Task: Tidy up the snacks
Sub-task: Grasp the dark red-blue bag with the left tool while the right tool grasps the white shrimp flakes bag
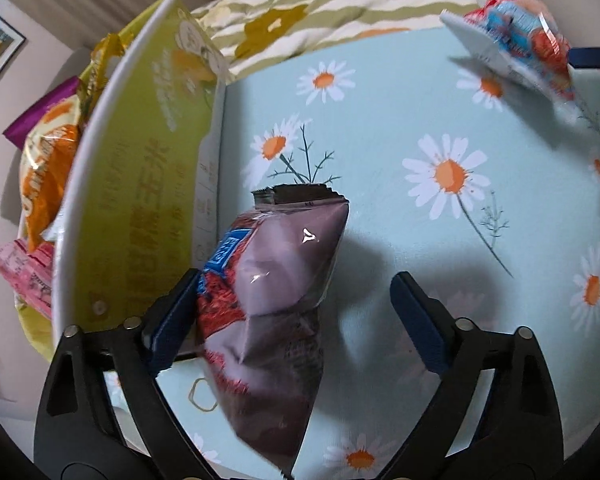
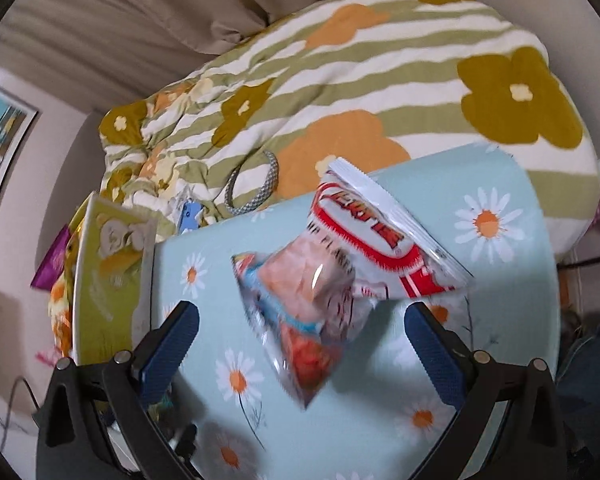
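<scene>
The left claw (image 1: 292, 312) stands wide open over the daisy-print table (image 1: 420, 112), and the purple snack bag (image 1: 276, 300) sits between its fingers, touching the left one, long axis pointing away along the fingers. The yellow box (image 1: 140, 200) of snacks lies just to its left. The right claw (image 2: 300, 340), also open, has a red-and-white bag (image 2: 332, 280) between its fingers, tilted.

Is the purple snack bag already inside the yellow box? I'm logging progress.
No, the purple snack bag sits on the daisy tablecloth beside the yellow box.

Open right tool (image 2: 302, 320) around red-white snack packet (image 2: 340, 264).
</scene>
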A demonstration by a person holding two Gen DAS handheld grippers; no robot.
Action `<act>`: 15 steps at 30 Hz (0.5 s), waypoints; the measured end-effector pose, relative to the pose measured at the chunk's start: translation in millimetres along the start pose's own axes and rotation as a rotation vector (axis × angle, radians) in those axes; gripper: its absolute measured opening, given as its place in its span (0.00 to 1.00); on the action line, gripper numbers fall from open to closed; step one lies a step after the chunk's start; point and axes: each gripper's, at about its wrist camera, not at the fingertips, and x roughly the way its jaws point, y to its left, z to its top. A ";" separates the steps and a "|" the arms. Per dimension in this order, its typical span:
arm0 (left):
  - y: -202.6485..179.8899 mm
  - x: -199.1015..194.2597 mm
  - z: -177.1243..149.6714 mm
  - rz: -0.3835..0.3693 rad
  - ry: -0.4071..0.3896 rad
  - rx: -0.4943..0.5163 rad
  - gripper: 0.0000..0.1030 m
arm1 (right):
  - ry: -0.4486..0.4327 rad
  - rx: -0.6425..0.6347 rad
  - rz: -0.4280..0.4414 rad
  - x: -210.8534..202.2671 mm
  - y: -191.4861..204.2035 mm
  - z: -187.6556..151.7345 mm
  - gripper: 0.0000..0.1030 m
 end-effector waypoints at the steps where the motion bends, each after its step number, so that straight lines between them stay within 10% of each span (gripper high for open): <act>1: -0.9 3.9 0.7 0.003 0.009 0.003 0.90 | 0.001 0.003 -0.007 3.6 -0.7 3.4 1.00; 10: -4.0 14.6 4.7 0.016 0.048 0.007 0.82 | 0.044 -0.047 -0.064 33.7 3.3 19.1 0.98; 15: 4.3 13.3 5.5 0.059 0.060 0.009 0.57 | 0.081 -0.070 -0.050 45.3 3.4 17.6 0.68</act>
